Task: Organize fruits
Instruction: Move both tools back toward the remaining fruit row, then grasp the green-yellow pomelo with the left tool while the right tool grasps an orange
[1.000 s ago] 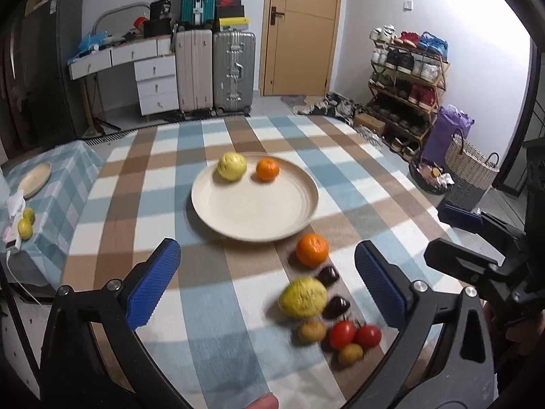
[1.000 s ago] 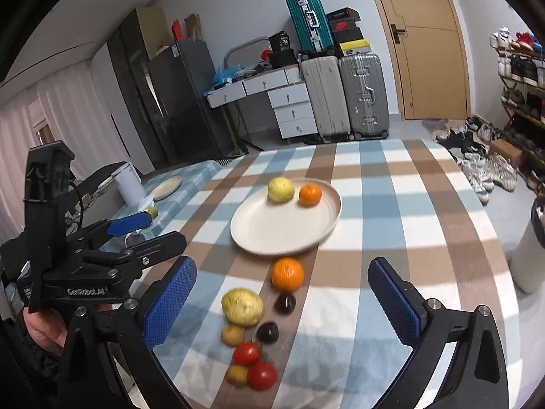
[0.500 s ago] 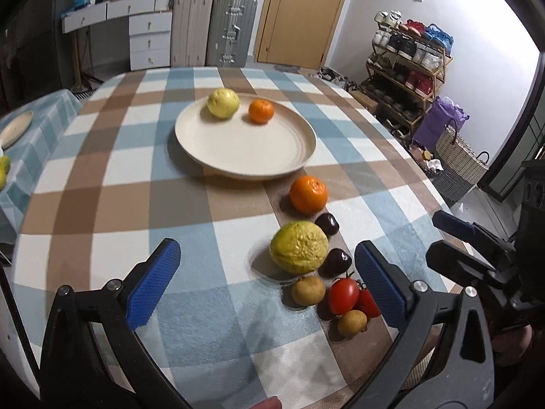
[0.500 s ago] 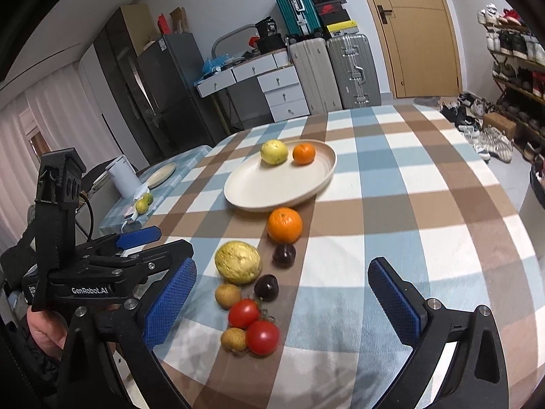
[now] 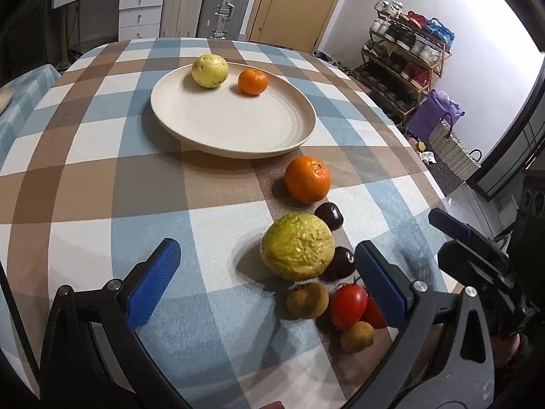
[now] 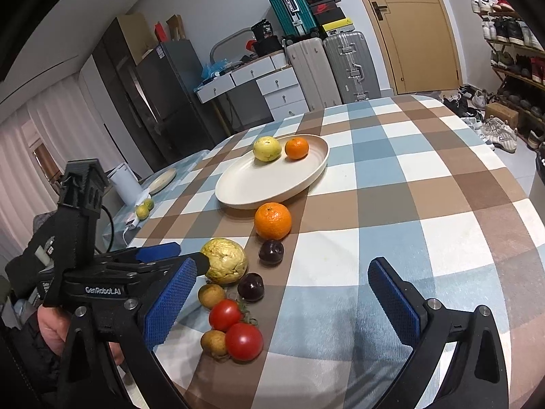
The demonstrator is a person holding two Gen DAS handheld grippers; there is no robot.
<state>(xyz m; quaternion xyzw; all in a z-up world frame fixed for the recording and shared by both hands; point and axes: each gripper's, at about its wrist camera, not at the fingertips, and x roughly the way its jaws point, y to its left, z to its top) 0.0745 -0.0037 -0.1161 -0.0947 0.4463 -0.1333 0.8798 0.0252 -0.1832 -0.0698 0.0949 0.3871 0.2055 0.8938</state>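
A cream plate [image 5: 224, 126] [image 6: 259, 184] on the checked tablecloth holds a yellow fruit [image 5: 209, 70] and a small orange [image 5: 252, 81]. Near the table's front lie an orange [image 5: 307, 179] [image 6: 273, 221], a wrinkled yellow-green fruit [image 5: 297, 246] [image 6: 224, 260], two dark plums [image 5: 329, 215], two red tomatoes [image 6: 244, 341] and small brown fruits [image 5: 307, 300]. My left gripper [image 5: 265, 283] is open and empty, low over the table just in front of the wrinkled fruit. My right gripper [image 6: 282, 310] is open and empty, near the tomatoes.
The left gripper [image 6: 163, 259] and the hand holding it show at the left of the right wrist view. A side table [image 6: 160, 184] with a kettle, a plate and small fruits stands left. Suitcases [image 6: 340, 64], drawers and a shoe rack [image 5: 405, 58] line the room.
Both grippers have moved forward and down toward the loose fruits, which now look larger and closer. The fruits and the plate have not moved. Both grippers stay open.
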